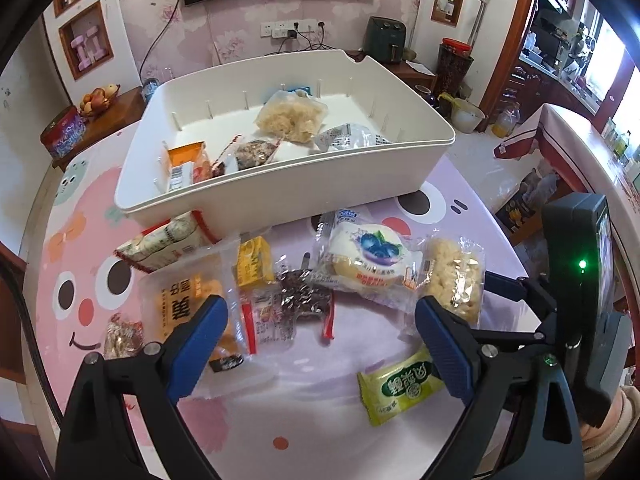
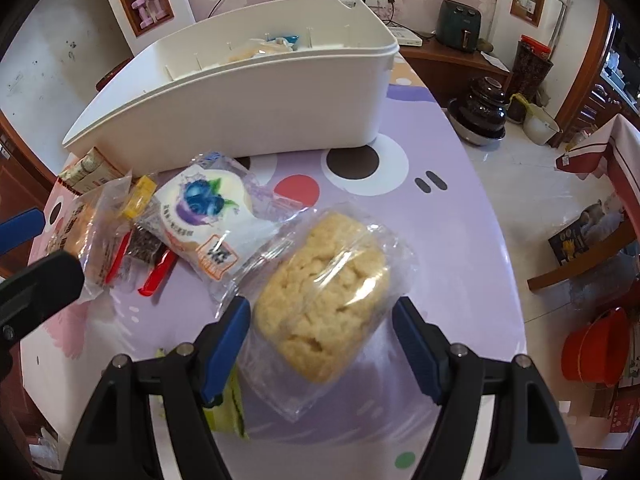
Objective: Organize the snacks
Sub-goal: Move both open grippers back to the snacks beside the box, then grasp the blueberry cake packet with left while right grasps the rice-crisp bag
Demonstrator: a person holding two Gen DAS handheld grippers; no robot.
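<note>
hovering over the table point(image 2: 460, 216), the right gripper point(image 2: 322, 340) was seen with fingers spread wide, a clear-wrapped crumbly cake point(image 2: 324, 300) lying between the blue pads point(image 2: 230, 340). contact between pads and wrapper could not be told; the cake was still flat on the table. the left gripper point(image 1: 320, 344) was also seen with fingers spread and nothing pinched, its left pad over an orange cracker pack point(image 1: 184, 304) and its right pad just beside the same crumbly cake point(image 1: 456, 276) in the left wrist view.

the white bin point(image 1: 280, 176) was placed at the far side of the table, with several snacks already inside: an orange pack point(image 1: 186, 164) at the near left, a dark snack bag point(image 1: 254, 152), a pale crumbly bag point(image 1: 290, 116) in the middle and a silver-white packet point(image 1: 348, 138) to the right.

loose snacks were left on the table in front of the bin: a blueberry bun point(image 1: 368, 256) touching the crumbly cake's wrapper, a yellow box point(image 1: 254, 260), a dark foil pack with red ends point(image 1: 306, 300), a striped pack point(image 1: 168, 240) against the bin wall, a small nut bar point(image 1: 122, 334) at the far left, and a green packet point(image 1: 400, 388) near the right pad. in the right wrist view the green packet point(image 2: 230, 404) was partly hidden under the left finger.
</note>
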